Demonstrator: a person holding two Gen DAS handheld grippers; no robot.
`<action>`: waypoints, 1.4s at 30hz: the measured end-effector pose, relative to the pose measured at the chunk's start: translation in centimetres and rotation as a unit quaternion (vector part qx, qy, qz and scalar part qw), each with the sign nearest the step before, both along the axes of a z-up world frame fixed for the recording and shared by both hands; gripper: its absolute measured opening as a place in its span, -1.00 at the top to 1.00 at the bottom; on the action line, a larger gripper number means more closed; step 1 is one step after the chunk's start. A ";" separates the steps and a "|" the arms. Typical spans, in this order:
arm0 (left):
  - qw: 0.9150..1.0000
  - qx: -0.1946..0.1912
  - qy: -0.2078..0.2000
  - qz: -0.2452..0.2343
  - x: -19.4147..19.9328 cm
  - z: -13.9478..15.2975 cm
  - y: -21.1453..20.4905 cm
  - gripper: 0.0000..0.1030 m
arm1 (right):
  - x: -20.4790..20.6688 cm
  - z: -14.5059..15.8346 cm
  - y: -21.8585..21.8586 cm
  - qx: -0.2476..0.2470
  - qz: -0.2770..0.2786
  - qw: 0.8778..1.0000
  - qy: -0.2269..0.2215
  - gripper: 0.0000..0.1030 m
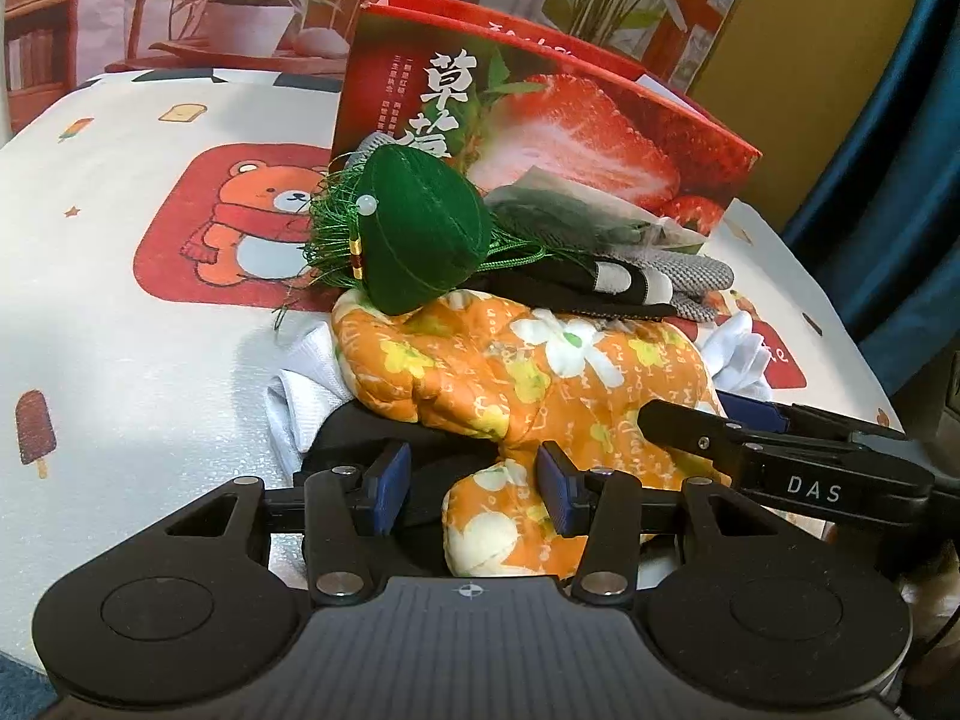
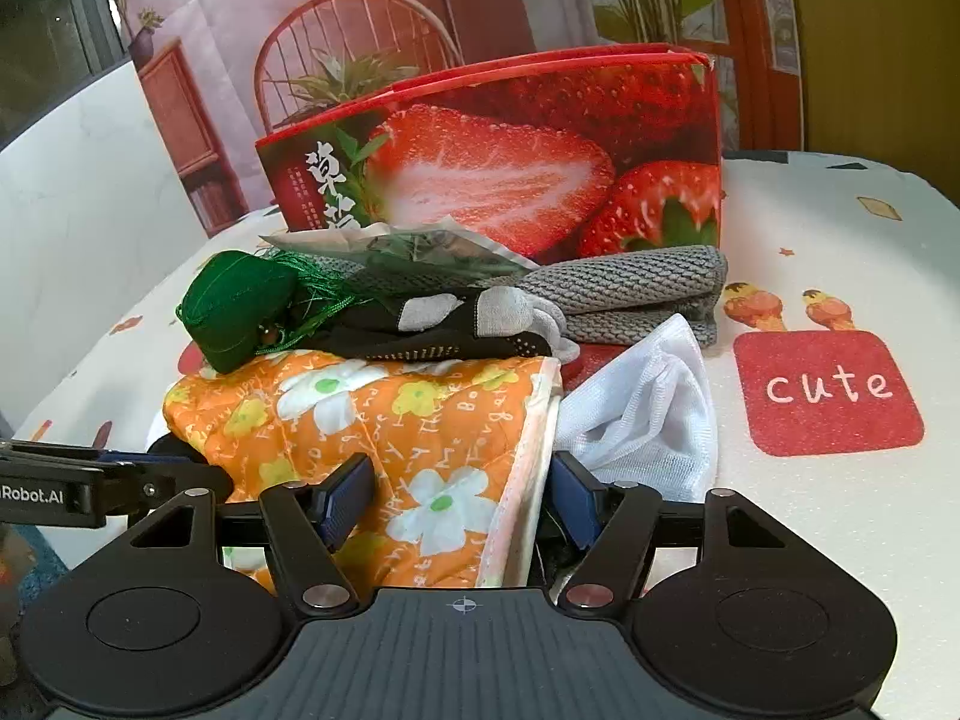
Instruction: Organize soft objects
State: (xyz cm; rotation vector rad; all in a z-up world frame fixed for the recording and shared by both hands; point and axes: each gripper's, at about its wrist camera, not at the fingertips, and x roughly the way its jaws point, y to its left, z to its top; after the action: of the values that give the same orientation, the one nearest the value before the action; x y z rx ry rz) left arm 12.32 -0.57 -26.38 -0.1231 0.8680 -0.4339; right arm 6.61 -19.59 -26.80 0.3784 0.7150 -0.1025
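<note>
A green pouch (image 1: 414,234) and socks (image 2: 456,324) crowded the orange cloth (image 1: 540,384); my left gripper (image 1: 474,495) and right gripper (image 2: 459,501) angled down, jaws apart astride it.

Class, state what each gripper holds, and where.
Cannot be told. The orange floral mitt sits between both pairs of jaws, its thumb in the left gripper, its cuff in the right gripper, but no firm pinch shows.

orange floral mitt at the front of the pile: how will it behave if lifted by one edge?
The orange floral mitt looks quilted and puffy, so probably light and floppy, sagging from one edge. The green tasselled ornament and black sock rest on it and would likely slide off.
</note>
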 end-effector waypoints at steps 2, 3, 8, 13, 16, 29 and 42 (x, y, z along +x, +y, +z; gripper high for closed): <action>1.000 -0.001 0.001 -0.001 0.0 0.0 0.1 0.05 | 0.0 0.0 -0.1 0.005 -0.002 1.000 0.000 -0.19; 1.000 -0.002 0.001 -0.001 0.0 0.0 0.1 0.05 | -0.1 0.1 -0.1 0.006 -0.004 1.000 -0.002 -0.11; 1.000 -0.003 0.001 -0.002 0.0 -0.1 0.2 0.05 | -0.5 1.5 1.0 -0.040 0.005 0.999 -0.020 0.32; 1.000 -0.005 0.001 -0.002 0.0 -0.2 0.2 0.05 | -1.0 2.5 1.4 -0.052 0.016 0.997 -0.049 0.69; 1.000 -0.007 0.001 -0.002 0.0 -0.2 0.3 0.05 | -1.0 2.5 1.4 -0.056 0.017 0.997 -0.048 0.83; 0.991 -0.116 -0.006 0.067 0.5 1.1 3.4 0.07 | -0.7 1.3 1.2 -0.070 0.011 0.997 -0.027 0.85; 0.990 -0.101 -0.001 0.099 2.8 0.4 2.9 0.23 | -0.7 0.9 1.0 -0.060 0.012 0.998 -0.025 0.85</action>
State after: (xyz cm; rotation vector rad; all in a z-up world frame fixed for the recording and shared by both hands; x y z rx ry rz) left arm 15.16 2.36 -26.03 -0.3925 0.7988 -0.3345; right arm 5.94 -18.60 -25.92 0.2572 0.6602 -0.1125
